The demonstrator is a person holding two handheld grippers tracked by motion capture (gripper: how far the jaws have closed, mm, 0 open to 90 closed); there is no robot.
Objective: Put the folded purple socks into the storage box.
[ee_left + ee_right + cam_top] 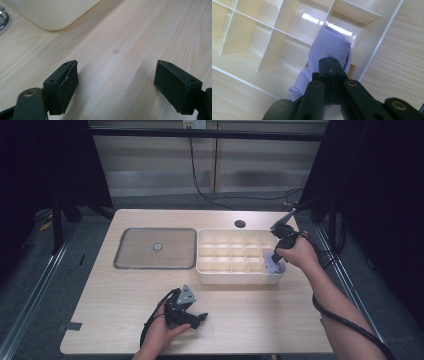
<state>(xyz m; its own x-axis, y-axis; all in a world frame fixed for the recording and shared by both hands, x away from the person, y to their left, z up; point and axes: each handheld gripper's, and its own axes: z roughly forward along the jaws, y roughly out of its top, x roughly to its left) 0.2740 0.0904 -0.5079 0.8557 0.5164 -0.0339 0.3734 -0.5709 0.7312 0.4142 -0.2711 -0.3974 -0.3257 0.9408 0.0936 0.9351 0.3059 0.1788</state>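
- Lavender cloth [329, 47], soft and knitted-looking, bunched into a roll, sits in the near right corner compartment of a cream divided box [240, 279]; in the high view the cloth [273, 264] shows as a pale purple patch at that corner.
- Right hand-held gripper [329, 67] has its black jaws pressed together on a fold of the cloth, pointing down into the compartment; in the high view the right hand-held gripper [280, 251] is at the box's right end, gripped by the right hand [300, 254].
- Step in hand, as a judgement: tucking the cloth into its cell. The next move likely calls for parting the jaws and lifting straight up so the fabric does not drag back out.
- Box is glossy moulded plastic with thin upright dividers forming a grid of small cells and rounded outer corners; the other cells look empty.
- Left hand-held gripper [116, 85] has its jaws wide apart, nothing between the dark rubbery pads [68, 86]; in the high view it [192, 317] rests low near the front edge.
- Tabletop [125, 300] is pale wood-grain laminate, smooth and matt.
- Flat grey rectangular tray [155, 249] with rounded corners and a small round centre piece lies left of the box.
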